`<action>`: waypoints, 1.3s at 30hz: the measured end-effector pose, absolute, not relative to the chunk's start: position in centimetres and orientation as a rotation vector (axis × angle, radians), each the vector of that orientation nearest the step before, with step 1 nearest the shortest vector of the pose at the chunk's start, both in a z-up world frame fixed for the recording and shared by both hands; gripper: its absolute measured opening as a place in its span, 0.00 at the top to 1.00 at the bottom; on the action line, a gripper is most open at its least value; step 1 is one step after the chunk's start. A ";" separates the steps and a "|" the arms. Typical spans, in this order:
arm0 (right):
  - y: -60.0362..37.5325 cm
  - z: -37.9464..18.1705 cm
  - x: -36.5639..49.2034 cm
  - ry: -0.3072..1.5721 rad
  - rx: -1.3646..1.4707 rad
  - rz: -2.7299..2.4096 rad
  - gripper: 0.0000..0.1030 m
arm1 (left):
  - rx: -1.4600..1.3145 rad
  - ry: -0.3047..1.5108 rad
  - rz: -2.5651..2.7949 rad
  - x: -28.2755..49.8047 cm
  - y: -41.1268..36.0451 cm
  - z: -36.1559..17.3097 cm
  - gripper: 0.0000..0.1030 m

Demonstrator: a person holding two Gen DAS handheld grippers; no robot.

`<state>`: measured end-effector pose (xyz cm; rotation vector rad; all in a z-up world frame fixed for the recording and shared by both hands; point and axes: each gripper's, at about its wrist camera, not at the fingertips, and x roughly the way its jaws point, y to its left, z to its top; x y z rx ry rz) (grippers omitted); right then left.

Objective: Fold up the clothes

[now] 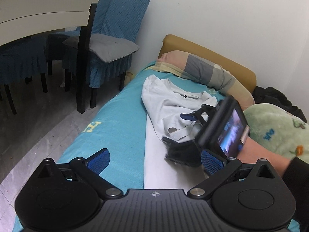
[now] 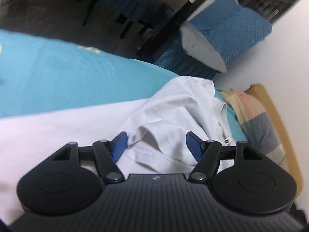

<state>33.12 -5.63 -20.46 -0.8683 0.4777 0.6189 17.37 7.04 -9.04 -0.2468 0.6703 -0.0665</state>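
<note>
A white T-shirt (image 1: 170, 104) lies crumpled on the bed, partly on a white cloth (image 1: 166, 174) and partly on the turquoise sheet (image 1: 115, 127). My left gripper (image 1: 154, 160) is open and empty, low over the sheet, well short of the shirt. My right gripper (image 2: 156, 145) is open, its blue pads (image 2: 119, 145) either side of a bunched fold and the hem of the shirt (image 2: 173, 112). In the left wrist view the right gripper (image 1: 185, 125) rests on the shirt's near edge, held by a hand.
A patchwork pillow (image 1: 202, 71) lies against a tan headboard (image 1: 212, 50) by the white wall. A green blanket (image 1: 276, 127) is at the right. Blue-covered chairs (image 1: 115, 29) and a table (image 1: 38, 13) stand left of the bed over a grey floor.
</note>
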 end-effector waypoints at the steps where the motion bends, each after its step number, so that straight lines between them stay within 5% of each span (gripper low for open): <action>1: -5.6 -20.2 33.9 0.509 -0.820 0.620 0.52 | -0.243 0.668 -0.060 17.3 7.0 -9.0 0.01; 3: -5.7 -19.6 35.2 0.558 -0.749 0.597 0.94 | -0.238 0.664 -0.039 16.9 7.0 -8.9 0.01; 13: -12.3 -11.6 43.6 0.333 -0.269 0.261 0.96 | -0.291 0.668 0.015 16.5 7.6 -8.9 0.01; 25: -19.0 -20.5 53.9 0.509 -0.056 0.034 0.95 | -0.183 0.752 0.064 19.8 6.6 -12.6 0.01; 27: -19.7 -19.9 53.1 0.515 0.027 0.054 0.92 | -0.165 0.752 0.063 20.1 6.3 -12.7 0.01; 29: -20.5 -19.2 52.3 0.521 0.110 0.074 0.75 | -0.152 0.751 0.056 20.2 5.9 -12.8 0.01; 31: -20.7 -17.7 50.4 0.510 0.161 0.119 0.21 | -0.143 0.747 0.049 20.3 5.7 -12.7 0.01; 39: -18.4 -10.3 34.8 0.447 0.126 0.223 0.19 | -0.169 0.728 -0.004 18.3 4.8 -12.0 0.01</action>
